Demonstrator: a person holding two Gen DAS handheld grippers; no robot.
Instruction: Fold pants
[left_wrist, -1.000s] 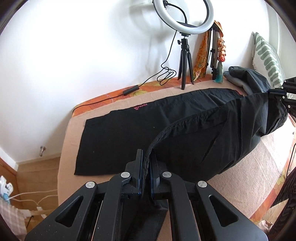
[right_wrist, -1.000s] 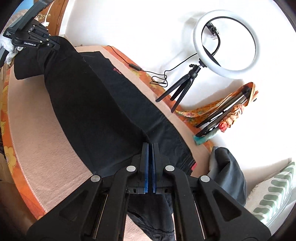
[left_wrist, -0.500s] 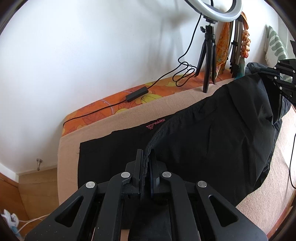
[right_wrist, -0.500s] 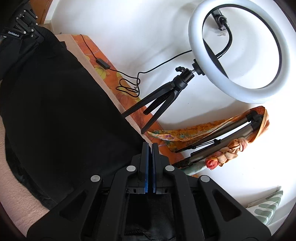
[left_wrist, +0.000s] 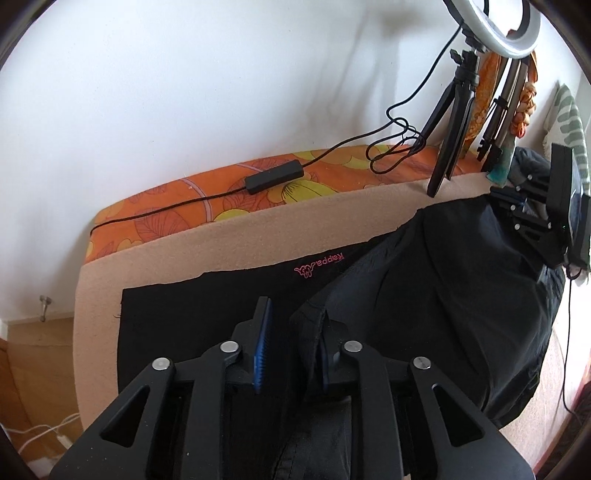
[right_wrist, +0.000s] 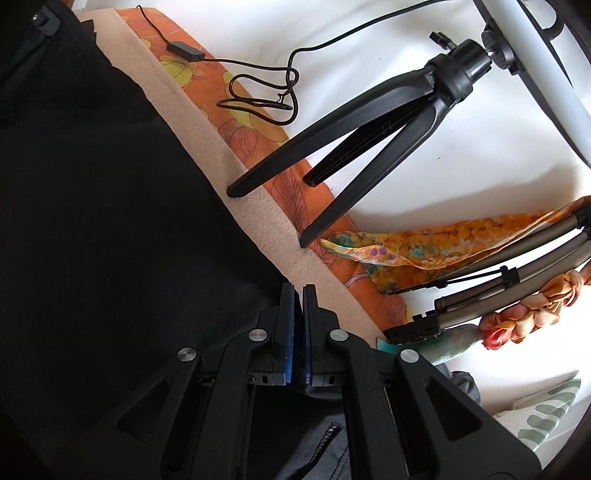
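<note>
The pants (left_wrist: 424, 295) are lying on the bed (left_wrist: 229, 243), black w/ a pink logo near the far edge. One leg is lying flat along the beige blanket; the other layer is being brought over it and is draping in a loose hump toward the waist end.

Handling, as a judgement: thin, light, soft synthetic cloth, prob. a bit slippery. No stiffness, so it is sagging wherever nothing is supporting it, and a pinch on a single layer may be sliding out. Best hold is looking like a hem or seam edge, where the cloth is doubled & thicker; the waistband on the other end. Not fragile.

Left gripper (left_wrist: 291, 332): jaws are standing wide apart. The hem edge of the upper layer is hanging against the inside of the right-hand jaw, apparently draped there rather than pinched; the left-hand jaw w/ its blue pad is standing clear of the cloth, black leg fabric showing in the gap below.

Right gripper (right_wrist: 298, 295): jaws are nearly together, only a thin slit showing between the blue pads. Cloth is bunching behind & under them, but whether any is actually being pinched in the slit I cannot tell. Its tips are sitting at the pants' far edge, just beside the bare blanket strip, near the feet of the ring light tripod (right_wrist: 369, 122).

Both ends are looking close to set down; the fold itself is not yet smoothed.
</note>
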